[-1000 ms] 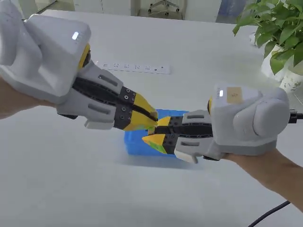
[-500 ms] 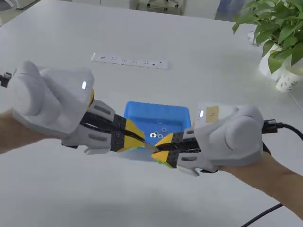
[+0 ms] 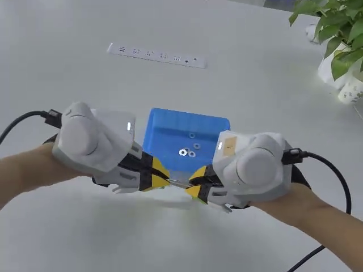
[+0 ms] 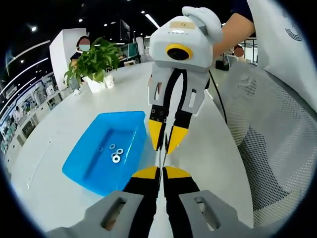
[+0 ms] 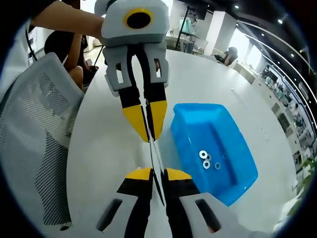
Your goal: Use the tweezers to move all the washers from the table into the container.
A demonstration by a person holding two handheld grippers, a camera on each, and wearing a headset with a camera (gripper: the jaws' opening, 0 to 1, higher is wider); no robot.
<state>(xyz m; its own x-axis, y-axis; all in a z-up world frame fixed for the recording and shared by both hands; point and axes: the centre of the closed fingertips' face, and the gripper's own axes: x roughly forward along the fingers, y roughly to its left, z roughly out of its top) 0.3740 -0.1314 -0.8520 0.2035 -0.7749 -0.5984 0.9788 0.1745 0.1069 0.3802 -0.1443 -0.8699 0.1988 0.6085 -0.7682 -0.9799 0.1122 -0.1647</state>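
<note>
A blue container (image 3: 187, 117) sits mid-table with three washers (image 3: 188, 151) on its floor. Just in front of its near wall my two grippers meet tip to tip. The left gripper (image 3: 165, 181) comes in from the left, the right gripper (image 3: 193, 185) from the right. Thin metal tweezers (image 3: 178, 182) span the small gap between them. In the left gripper view my jaws (image 4: 161, 171) are shut on the tweezers (image 4: 161, 159), with the container (image 4: 124, 117) to their left. In the right gripper view my jaws (image 5: 154, 173) are closed on the tweezers (image 5: 154, 163), beside the container (image 5: 198, 107).
A white power strip (image 3: 157, 55) lies at the far side of the table. A potted plant (image 3: 340, 45) stands at the far right. Cables trail from both grippers. A mesh chair (image 4: 257, 139) stands beside the table's near edge.
Both grippers have dropped and drawn back toward me, from over the container to its near wall. The washers inside have come into sight. The head camera has tilted down.
</note>
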